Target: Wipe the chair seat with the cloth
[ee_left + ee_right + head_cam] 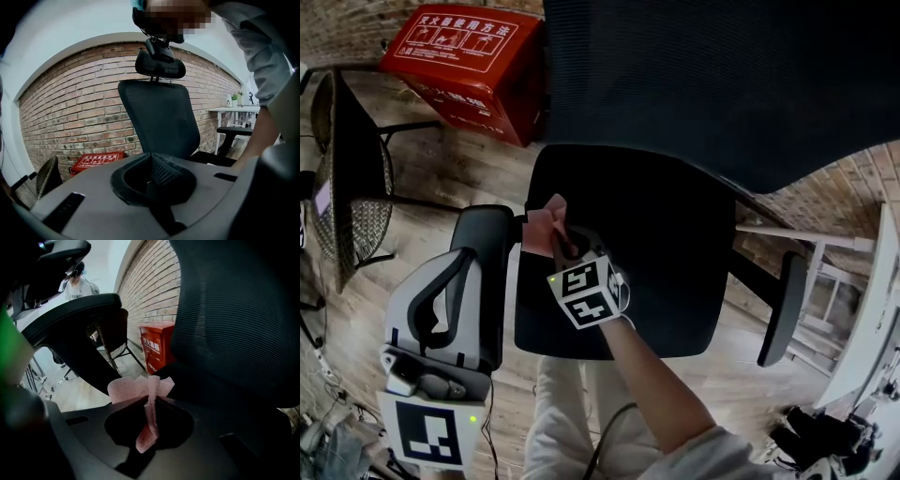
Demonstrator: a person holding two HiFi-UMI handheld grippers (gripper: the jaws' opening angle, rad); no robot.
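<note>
Right gripper (151,400) is clamping tight on the pink cloth (139,386) | cloth is resting on the black chair seat (675,234) (its left side) | left gripper (153,174) is hanging beside the seat's left edge, jaws together, gripping nothing

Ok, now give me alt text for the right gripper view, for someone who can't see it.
The right gripper is shut on a bunched pink cloth, close before a black mesh chair back. A black armrest crosses the left side, and a red box stands on the floor by a brick wall behind.
</note>
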